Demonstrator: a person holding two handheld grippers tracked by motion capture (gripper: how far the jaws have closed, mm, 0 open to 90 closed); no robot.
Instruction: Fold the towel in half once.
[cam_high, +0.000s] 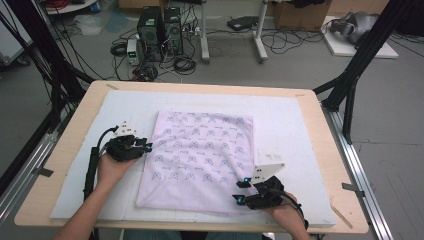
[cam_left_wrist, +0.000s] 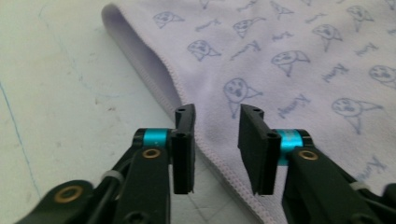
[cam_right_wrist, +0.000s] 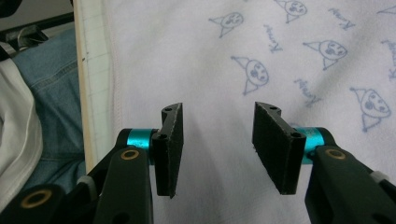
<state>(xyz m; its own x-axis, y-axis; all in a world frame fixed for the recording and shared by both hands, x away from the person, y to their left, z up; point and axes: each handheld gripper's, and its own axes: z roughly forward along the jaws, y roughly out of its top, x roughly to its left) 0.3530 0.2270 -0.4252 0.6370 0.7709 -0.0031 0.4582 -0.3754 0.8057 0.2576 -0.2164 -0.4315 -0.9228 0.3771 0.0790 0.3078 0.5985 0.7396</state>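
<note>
One white mat (cam_high: 300, 130) covers wooden table (cam_high: 75, 150); grey floor (cam_high: 390, 100) beyond.

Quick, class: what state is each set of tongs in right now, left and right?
Left tongs: open, jaws apart over the edge of the folded cloth, gripping nothing.
Right tongs: open above the cloth, holding nothing.

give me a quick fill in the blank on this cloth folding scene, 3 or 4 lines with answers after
1. The folded cloth is pale lilac with a repeated ____ print.
2. The left gripper sits at the cloth's stitched ____, its jaws apart.
3. The right gripper hovers over the cloth with its jaws ____.
4. The cloth lies on a white mat on a ____ table.

Missing words: blue; edge; open; wooden
</note>
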